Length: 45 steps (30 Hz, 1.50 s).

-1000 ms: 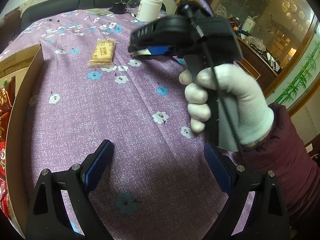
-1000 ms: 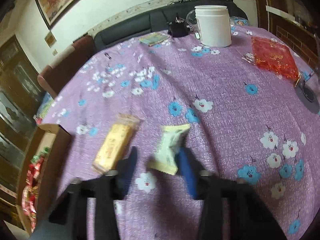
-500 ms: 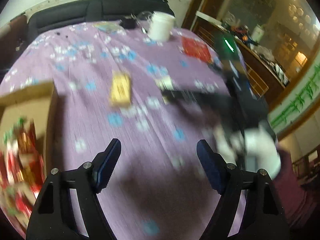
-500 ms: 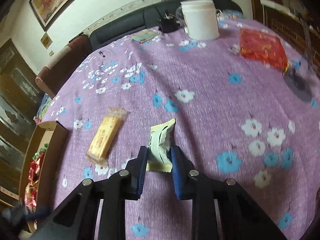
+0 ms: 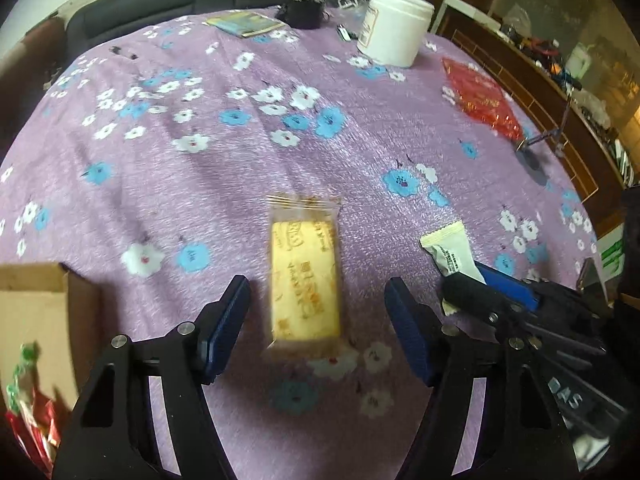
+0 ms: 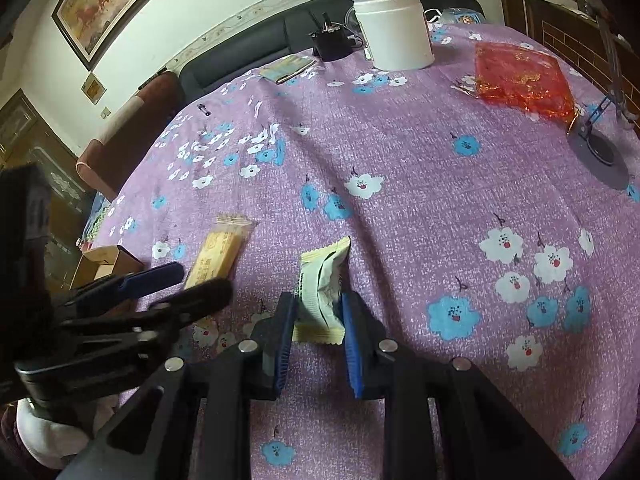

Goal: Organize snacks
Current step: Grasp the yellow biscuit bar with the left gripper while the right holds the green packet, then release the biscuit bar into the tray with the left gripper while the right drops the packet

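Some red snacks point(image 5: 28, 420) already lie in the cardboard box point(image 5: 40, 312) at the near left, while two packets are not yet inside. The right gripper point(image 6: 316, 320) is closed on the pale packet point(image 6: 322, 292) on the purple tablecloth point(image 6: 420, 160). Compared with a second ago, the left gripper point(image 5: 316, 316) has come across to the yellow packet point(image 5: 306, 280), and its jaws have just been closing but stand apart on both sides of it without touching.

place: home living room
seating: dark sofa point(image 6: 256, 44) behind table point(image 6: 400, 168)
wall: framed painting point(image 6: 108, 4)
table cover: purple floral cloth
side: wooden cabinet point(image 5: 560, 92), cluttered
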### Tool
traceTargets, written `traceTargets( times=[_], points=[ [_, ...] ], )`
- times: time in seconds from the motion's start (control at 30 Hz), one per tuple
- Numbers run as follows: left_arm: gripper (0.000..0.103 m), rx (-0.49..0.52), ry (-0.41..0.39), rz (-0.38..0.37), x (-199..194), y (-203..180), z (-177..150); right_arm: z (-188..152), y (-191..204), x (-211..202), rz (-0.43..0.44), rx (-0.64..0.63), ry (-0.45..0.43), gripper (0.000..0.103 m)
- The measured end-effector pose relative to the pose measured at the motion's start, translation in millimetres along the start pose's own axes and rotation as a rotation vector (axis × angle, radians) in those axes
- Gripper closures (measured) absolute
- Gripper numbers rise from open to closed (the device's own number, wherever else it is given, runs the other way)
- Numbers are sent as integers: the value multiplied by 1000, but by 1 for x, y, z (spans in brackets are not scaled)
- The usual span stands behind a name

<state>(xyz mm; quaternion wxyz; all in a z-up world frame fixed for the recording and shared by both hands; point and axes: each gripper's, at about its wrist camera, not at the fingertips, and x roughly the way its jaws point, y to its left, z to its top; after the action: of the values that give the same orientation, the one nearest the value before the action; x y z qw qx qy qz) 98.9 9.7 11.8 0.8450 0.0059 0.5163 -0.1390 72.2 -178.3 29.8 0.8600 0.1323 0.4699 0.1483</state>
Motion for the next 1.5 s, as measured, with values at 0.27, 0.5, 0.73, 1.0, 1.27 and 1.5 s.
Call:
traceTargets(
  times=[0.27,0.5,0.73,1.0,1.27,1.5],
  points=[
    [69,77,-42,118,5,-13,2,1,0,0,-3,0,-2,76],
    [70,19,-48,49,-7,-6,-4,2,1,-9,-7,-3,-51,76],
    [70,-74,-125,-93,-59,10,-30,1,4,-16,16,-17,-90,77],
    [70,-172,-233,-113,-137,66,-84,-3,13,-21,42,-50,-133,77],
    [70,-344,-277,-31,-175,165,-136,-25,46,-21,-31,-128,-138,76],
    [70,-411,-277,-5,-178,217,-155,-37,112,-36,60,-216,-110,77]
  ],
)
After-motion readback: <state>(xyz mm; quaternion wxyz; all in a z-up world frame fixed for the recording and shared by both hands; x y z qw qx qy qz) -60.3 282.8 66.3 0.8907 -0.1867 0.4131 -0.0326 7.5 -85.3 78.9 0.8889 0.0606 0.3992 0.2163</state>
